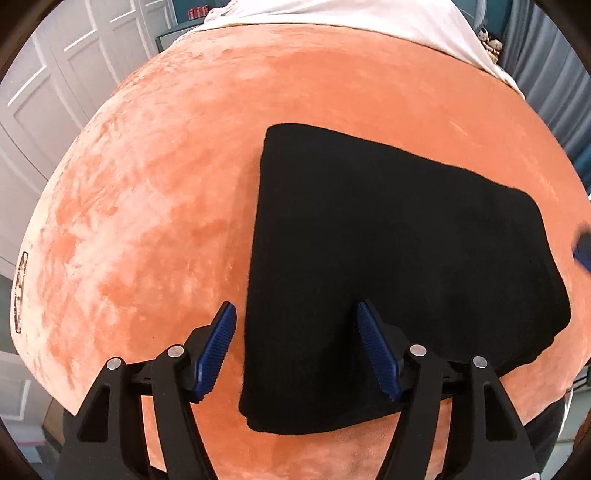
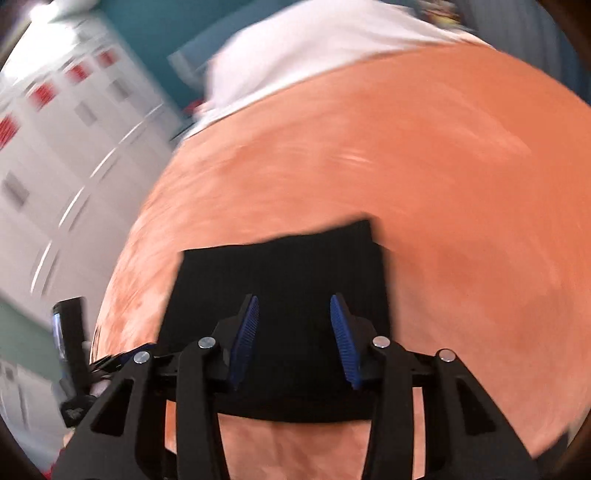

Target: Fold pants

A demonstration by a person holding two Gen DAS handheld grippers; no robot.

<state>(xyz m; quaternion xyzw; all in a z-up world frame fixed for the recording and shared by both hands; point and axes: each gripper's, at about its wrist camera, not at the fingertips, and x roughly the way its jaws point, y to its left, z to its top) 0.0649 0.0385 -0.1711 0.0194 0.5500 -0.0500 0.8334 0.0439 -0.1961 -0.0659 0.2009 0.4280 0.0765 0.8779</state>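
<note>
Nearest in the left wrist view, the left gripper (image 1: 295,350) hangs with its blue-padded fingers spread wide and holding nothing; the left pad sits over bare blanket at about 7 o'clock, the right pad over the near part of the cloth. Just beyond it lie the pants (image 1: 399,273), a compact black rectangle flat on the orange blanket (image 1: 155,206), filling the picture from the centre out toward 4 o'clock. A blurred blue shape at the 3 o'clock edge may be a finger of the other tool (too smeared to be sure).

In the right wrist view the right gripper (image 2: 294,339) is likewise apart and empty, its fingers poised above the pants (image 2: 280,273), which sit at 6 o'clock just ahead of the tips. The picture is streaked with motion blur, so the hand is swinging. The left tool shows at 8 o'clock, beside the blanket's edge.

Farther off, a white sheet (image 1: 332,14) crosses the bed at 12 o'clock, and white panelled cupboard doors (image 1: 55,92) stand at 10 o'clock.

By the look of it the folding is all but finished: the bundle is small and square-edged. What remains, I judge, is at most a light press to flatten it, or simply drawing both tools clear without snagging the top layer.
</note>
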